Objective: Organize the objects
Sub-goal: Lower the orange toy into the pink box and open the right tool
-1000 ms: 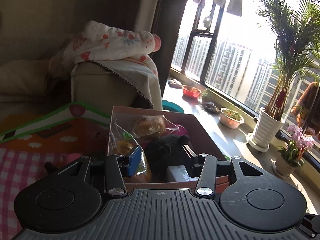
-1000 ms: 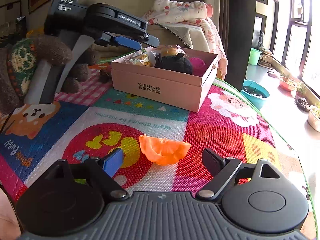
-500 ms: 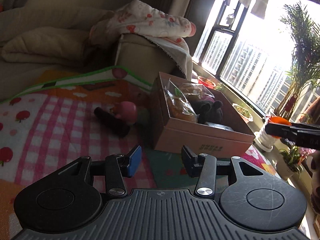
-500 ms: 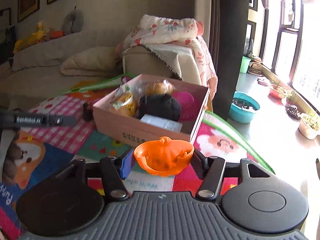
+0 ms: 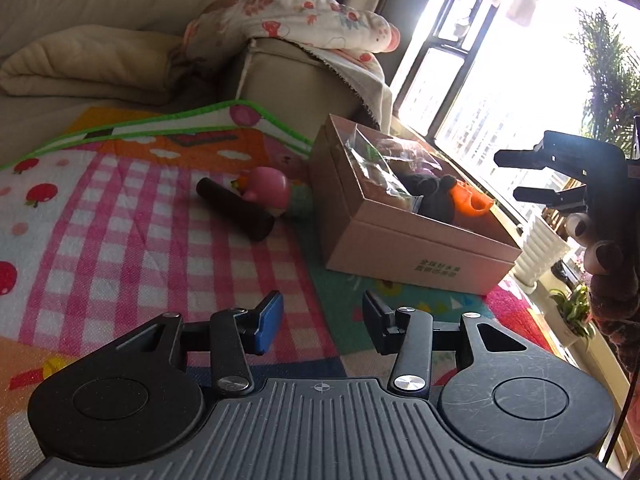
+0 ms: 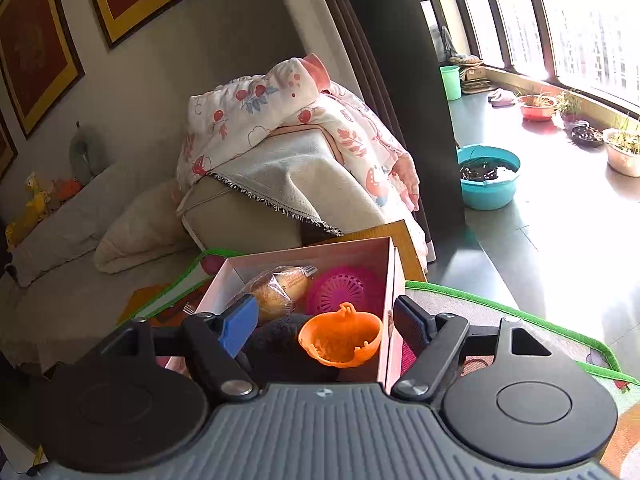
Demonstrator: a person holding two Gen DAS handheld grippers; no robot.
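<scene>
Box (image 5: 408,240) sits on the play mat (image 5: 120,220), sofa arm (image 5: 296,76) behind it with a blanket (image 5: 304,12) draped on top. Inside the box: small basket (image 6: 340,336) on the plush toy (image 6: 276,344), wrapped bun (image 6: 280,288) and round strainer (image 6: 340,288) further back. On the mat left of the box: round toy (image 5: 268,190), with a cylinder (image 5: 236,208) just before it. My right gripper (image 6: 324,320) is above the box.

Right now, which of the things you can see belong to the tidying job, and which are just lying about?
Part of the job:
- cardboard box
- orange pumpkin cup, now in the box, free of the right claw, whose jaws have just been opening
- pink toy on the mat
- black cylinder beside it

Just lying about:
- floral blanket
- teal basin
- green bucket
</scene>
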